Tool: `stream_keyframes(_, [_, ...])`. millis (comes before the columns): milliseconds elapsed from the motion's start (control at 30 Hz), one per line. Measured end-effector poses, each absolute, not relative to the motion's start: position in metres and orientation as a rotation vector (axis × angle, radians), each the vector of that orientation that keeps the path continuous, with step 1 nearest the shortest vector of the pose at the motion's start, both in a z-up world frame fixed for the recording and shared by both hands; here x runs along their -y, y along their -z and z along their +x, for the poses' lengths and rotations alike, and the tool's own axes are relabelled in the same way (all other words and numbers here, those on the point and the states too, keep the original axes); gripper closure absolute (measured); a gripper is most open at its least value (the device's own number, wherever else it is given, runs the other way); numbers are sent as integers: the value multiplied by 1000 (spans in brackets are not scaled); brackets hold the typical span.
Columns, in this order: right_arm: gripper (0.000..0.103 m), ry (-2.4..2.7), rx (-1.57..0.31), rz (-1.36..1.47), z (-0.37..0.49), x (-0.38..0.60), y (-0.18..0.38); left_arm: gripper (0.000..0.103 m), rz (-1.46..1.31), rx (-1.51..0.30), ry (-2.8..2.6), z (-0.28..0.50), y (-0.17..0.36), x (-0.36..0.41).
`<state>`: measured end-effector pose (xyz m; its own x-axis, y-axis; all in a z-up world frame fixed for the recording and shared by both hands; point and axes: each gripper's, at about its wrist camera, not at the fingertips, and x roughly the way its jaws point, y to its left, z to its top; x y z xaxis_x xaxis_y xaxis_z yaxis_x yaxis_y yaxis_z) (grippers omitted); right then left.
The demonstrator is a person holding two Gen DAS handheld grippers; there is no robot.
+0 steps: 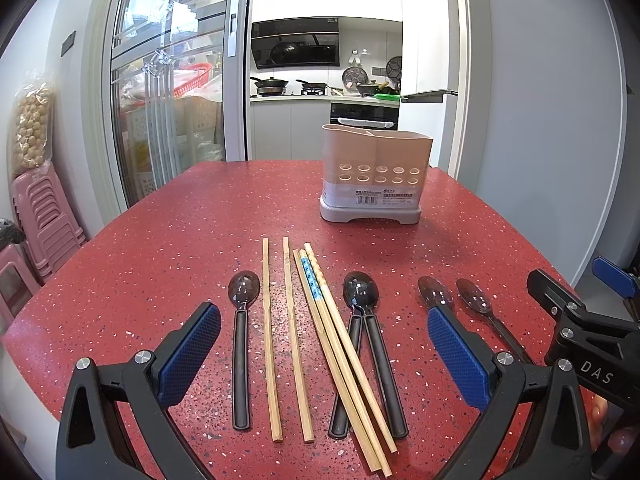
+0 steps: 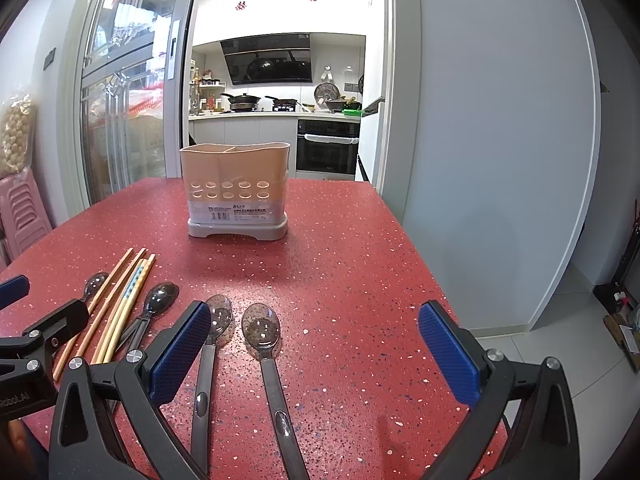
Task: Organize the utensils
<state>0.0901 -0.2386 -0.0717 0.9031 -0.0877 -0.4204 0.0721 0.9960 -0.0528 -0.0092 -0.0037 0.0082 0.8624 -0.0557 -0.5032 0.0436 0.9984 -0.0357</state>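
Mostly it is slender, long-handled ware laid out on the red speckled tabletop (image 1: 168, 232): pale bamboo chopsticks (image 1: 304, 340), square-sectioned, two lying parallel and a bundle fanned across each other, one wearing a blue patterned band near its tip. To their left is a dark spoon (image 1: 242, 344) with a glossy translucent bowl and matte black handle; to their right a crossed pair of spoons (image 1: 362, 344) partly under the bundle, and further right two smoky translucent spoons (image 2: 260, 344) side by side. A beige plastic utensil holder (image 1: 376, 172), round-holed, with an inner divider and a grey footed base, stands upright well behind them; it looks empty, though its depths are hidden. Both tools hover low over the table: the left gripper (image 1: 324, 344) has its blue ribbed pads spread wide over the chopsticks, and the right gripper (image 2: 316, 344) is equally wide apart, gripping nothing. Beyond are a glass sliding door, stacked pink stools (image 1: 44, 216) and a kitchen with woks.
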Motion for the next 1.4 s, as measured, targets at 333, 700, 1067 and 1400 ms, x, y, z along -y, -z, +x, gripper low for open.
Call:
stream_keyframes(333, [0, 83, -444, -36, 90, 239, 74, 0, -22, -529, 53, -10, -8, 4])
stream_keyframes(700, [0, 83, -450, -39, 91, 238, 74, 0, -22, -536, 58, -8, -7, 6])
stream_keyframes(1067, [0, 101, -475, -53, 96, 238, 75, 0, -25, -596, 42, 0, -3, 3])
stream_keyframes(1400, [0, -24, -818, -16, 148, 262, 76, 0, -118, -795, -43, 43, 2, -64])
